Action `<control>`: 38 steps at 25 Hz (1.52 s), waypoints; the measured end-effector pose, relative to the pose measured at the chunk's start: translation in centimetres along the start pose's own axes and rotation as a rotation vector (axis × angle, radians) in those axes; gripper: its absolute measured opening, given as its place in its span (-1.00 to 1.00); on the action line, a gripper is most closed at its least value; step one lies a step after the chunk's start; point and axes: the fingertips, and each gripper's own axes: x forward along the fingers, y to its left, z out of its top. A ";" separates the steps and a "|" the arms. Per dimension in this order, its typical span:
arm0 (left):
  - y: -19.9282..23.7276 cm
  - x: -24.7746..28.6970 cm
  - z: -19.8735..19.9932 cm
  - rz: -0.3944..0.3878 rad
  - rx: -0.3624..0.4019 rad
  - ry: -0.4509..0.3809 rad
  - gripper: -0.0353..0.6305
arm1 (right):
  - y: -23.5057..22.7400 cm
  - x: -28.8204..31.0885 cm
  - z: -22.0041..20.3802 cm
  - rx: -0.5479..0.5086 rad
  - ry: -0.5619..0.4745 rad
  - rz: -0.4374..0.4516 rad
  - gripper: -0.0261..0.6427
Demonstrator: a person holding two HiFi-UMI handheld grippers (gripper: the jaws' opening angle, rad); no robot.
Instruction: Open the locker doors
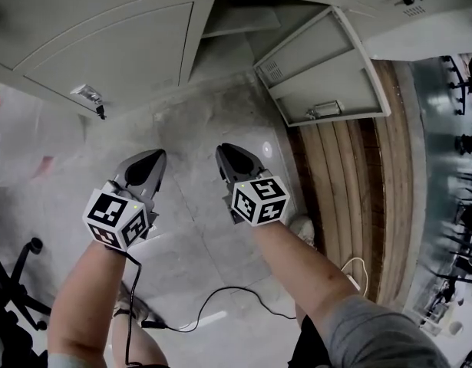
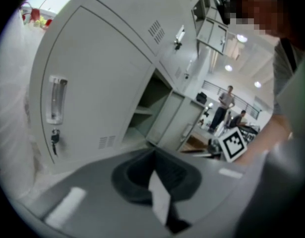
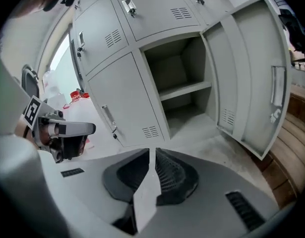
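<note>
Right gripper point(image 3: 151, 151) first: its jaws are pulled together with just a hairline of light between them, and nothing's caught in there. Left gripper point(image 2: 153, 152) is the same deal, jaws together and empty. Both hang over the bare concrete floor point(image 1: 189, 182), side by side but apart. They're aimed at the lockers point(image 1: 105, 44), tipped down a bit, and not touching anything. Each has its marker cube point(image 1: 260, 199) on the back, by the person's wrist.

Straight ahead of the right gripper is the bottom-row compartment point(image 3: 182, 78) that's already open, and you can see one shelf point(image 3: 186, 89) running across it. Its open locker door point(image 3: 264, 83) is swung out wide to the right, with a small vent low on it. In the head view that door hangs out over the strip of wooden planks point(image 1: 351, 198) along the right side.

Just left of the open compartment is the closed door point(image 2: 92, 93), which is what the left gripper faces. It's got an upright handle point(image 2: 56, 100) near its left edge, a key point(image 2: 54, 139) dangling from the lock right under that, and a little vent near the bottom. The upper-row doors point(image 3: 152, 14) above are shut too.

Further out, a black cable point(image 1: 220, 294) trails over the floor by the person's feet, and a chair base point(image 1: 13, 274) pokes in at the far left. Way off in the left gripper view there are a couple of people point(image 2: 224, 103) in the room past the lockers.
</note>
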 end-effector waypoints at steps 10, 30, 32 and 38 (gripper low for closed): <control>-5.4 -4.9 7.3 -0.061 0.088 -0.021 -0.88 | 1.0 -7.9 5.2 -0.098 0.017 0.024 -0.83; -45.0 -9.9 60.8 0.102 0.307 -0.279 -0.88 | 3.7 -48.1 53.2 -0.310 -0.190 0.454 -0.83; -48.0 -9.9 62.7 0.149 0.262 -0.302 -0.88 | 3.3 -50.8 55.4 -0.327 -0.188 0.494 -0.83; -56.2 -12.9 66.9 0.188 0.266 -0.345 -0.88 | 5.2 -57.8 61.4 -0.302 -0.215 0.570 -0.83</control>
